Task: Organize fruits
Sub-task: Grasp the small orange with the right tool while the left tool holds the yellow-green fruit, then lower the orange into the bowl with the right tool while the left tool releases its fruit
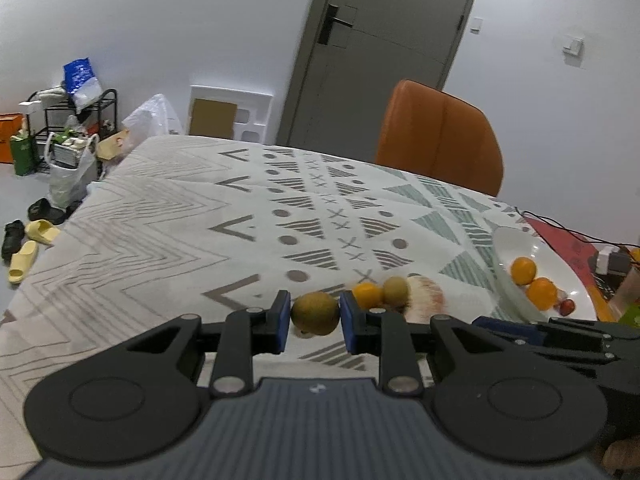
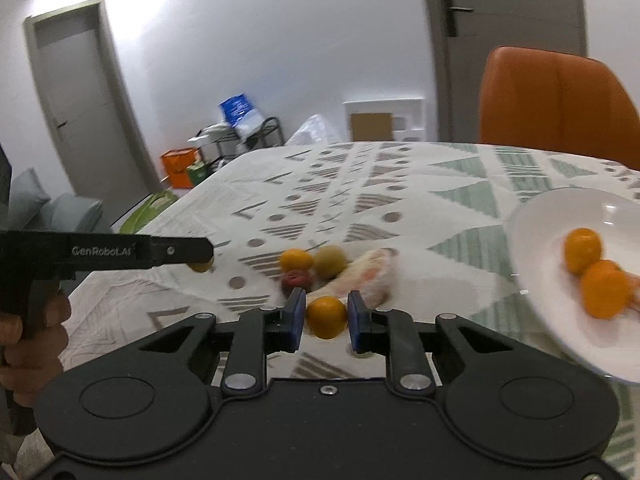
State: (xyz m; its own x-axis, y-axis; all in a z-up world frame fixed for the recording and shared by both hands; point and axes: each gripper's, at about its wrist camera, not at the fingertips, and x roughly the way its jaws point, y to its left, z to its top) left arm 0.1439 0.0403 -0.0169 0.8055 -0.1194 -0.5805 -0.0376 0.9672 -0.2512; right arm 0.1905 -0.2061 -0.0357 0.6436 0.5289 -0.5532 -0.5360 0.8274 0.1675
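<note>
Left claw (image 1: 315, 316): blue pads closed on a brownish-green kiwi (image 1: 315, 313), one pad on each side. The kiwi's long axis runs across the claw, pad to pad, roughly level; it is held just above the patterned tablecloth (image 1: 160, 216).

Right claw (image 2: 327, 317): holding a small orange (image 2: 326, 317) between its pads. It's round, so no clear axis; slight blur at the edges.

Just past the claws, a loose pile sits on the cloth: another orange (image 2: 296, 260), a second greenish kiwi (image 2: 329, 261) touching it, a dark red fruit (image 2: 297, 279) in front of them, and a pale pink-white lump (image 2: 368, 276) beside them, too blurred to identify.

To the right, a white plate (image 2: 536, 232) holds two oranges (image 2: 583, 250) touching each other, with something reddish behind them at the frame edge.

In the right wrist view, the left claw's body comes in from the left, with a hand (image 2: 32, 340) on its grip. An orange chair (image 1: 440, 136) stands at the table's far side.
</note>
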